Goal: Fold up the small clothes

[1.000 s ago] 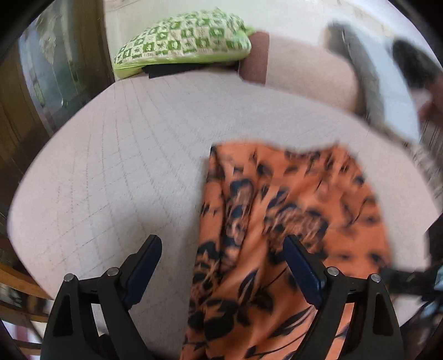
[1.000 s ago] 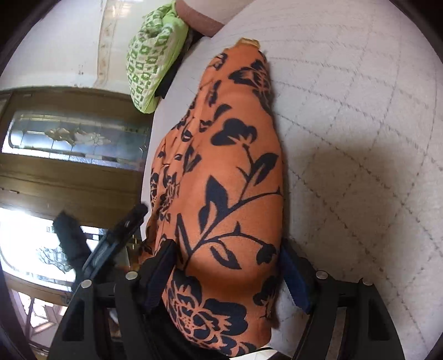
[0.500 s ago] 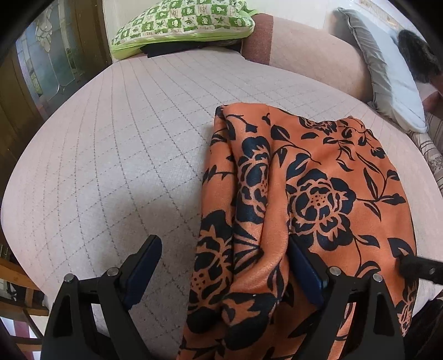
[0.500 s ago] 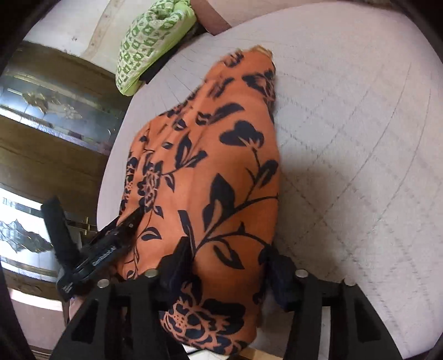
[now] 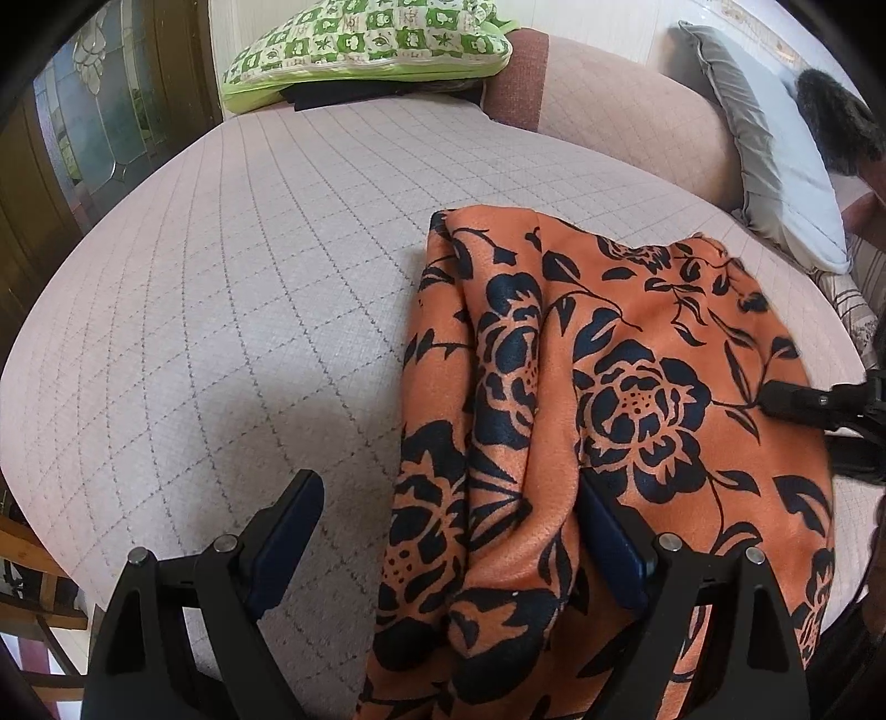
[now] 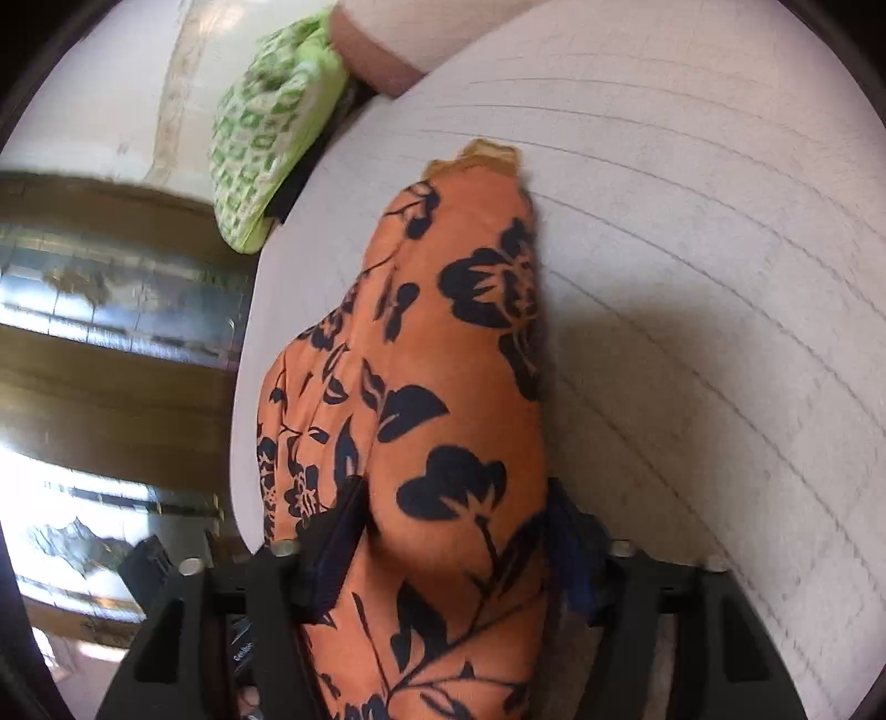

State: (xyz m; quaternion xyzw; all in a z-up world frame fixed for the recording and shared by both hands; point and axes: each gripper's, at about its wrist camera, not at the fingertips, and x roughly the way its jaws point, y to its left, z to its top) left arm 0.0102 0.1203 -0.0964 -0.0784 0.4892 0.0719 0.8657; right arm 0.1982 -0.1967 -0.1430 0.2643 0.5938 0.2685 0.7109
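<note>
Closing in since a second ago, the right gripper [image 6: 454, 531] is now pinching a raised fold of the orange floral garment [image 6: 443, 387]. Its left-view neighbour, the left gripper [image 5: 448, 531], is gaping wide, unclenched, straddling the garment's near edge. Beyond, the garment is lying on a quilted bed [image 5: 249, 277]; farther off, a green pillow [image 5: 365, 44]. No writing is legible.

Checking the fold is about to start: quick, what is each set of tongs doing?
Left tongs: wide open, orange floral garment lying between the pads, not pinched.
Right tongs: just been closing, squeezing a bunch of that garment.
</note>
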